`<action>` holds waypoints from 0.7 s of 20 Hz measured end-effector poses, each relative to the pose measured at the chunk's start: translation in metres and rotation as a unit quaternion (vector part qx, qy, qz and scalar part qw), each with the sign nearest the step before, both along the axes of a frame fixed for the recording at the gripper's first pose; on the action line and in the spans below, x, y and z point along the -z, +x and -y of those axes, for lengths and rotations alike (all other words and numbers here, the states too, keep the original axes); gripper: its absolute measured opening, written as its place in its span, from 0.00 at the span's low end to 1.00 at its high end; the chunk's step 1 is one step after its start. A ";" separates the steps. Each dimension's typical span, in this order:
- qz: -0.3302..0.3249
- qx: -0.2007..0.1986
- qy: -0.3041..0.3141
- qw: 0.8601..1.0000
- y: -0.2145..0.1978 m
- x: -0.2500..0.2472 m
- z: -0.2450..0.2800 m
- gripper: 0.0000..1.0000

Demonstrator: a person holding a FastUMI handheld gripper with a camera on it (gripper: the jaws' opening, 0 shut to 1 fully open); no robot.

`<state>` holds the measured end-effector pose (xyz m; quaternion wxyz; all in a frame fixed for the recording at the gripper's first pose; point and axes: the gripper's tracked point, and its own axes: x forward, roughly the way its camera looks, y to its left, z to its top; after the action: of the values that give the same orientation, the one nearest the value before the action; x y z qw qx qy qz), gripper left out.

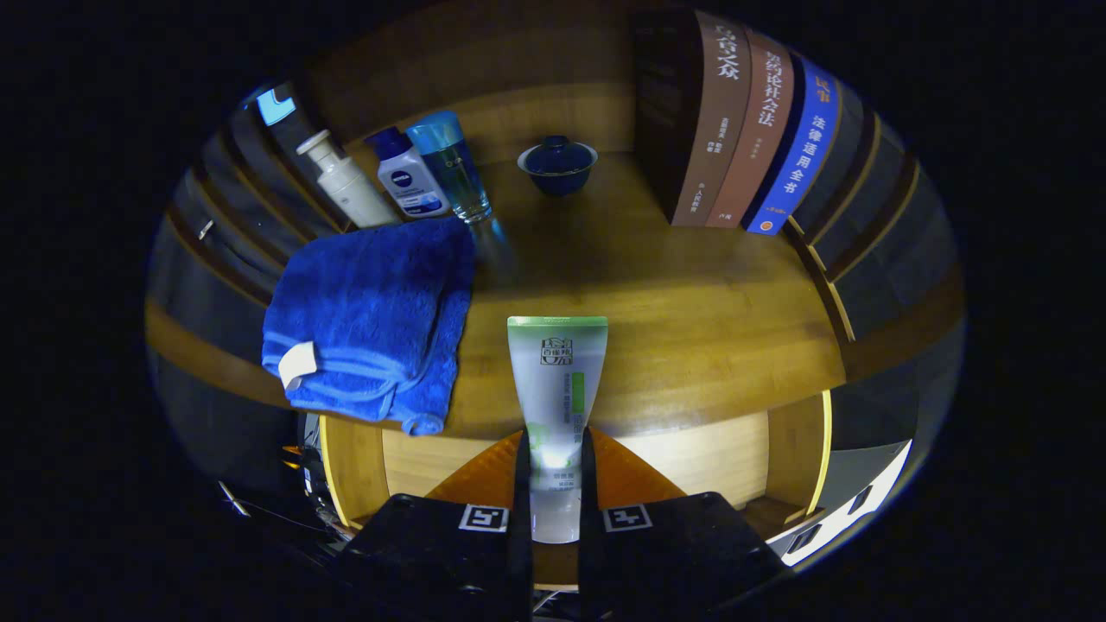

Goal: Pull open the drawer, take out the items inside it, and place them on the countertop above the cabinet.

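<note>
My gripper (553, 484) is shut on a translucent tube with a green end (556, 380), both fingers pressing its lower part. The tube stands up between the fingers, its green end reaching over the front edge of the wooden countertop (691, 328). Below and just ahead of the fingers the open drawer (691, 462) shows its pale wooden inside. A folded blue towel (371, 320) lies on the countertop to the left of the tube, hanging slightly over the front edge.
Beyond the towel stand a white pump bottle (346, 186), a small white and blue bottle (408, 177) and a clear bottle with a blue cap (451, 168). A dark lidded cup (557, 164) sits at the back. Three books (752, 138) stand at the right.
</note>
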<state>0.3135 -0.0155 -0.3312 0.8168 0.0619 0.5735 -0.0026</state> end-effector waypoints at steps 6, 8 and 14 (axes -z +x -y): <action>-0.024 -0.005 -0.016 1.000 0.041 0.012 0.004 0.25; -0.027 -0.008 -0.025 0.999 0.049 0.012 0.003 0.25; -0.024 -0.011 -0.040 0.999 0.056 0.014 0.003 0.44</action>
<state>0.3694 -0.0184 -0.3448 0.8044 0.0232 0.5934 -0.0182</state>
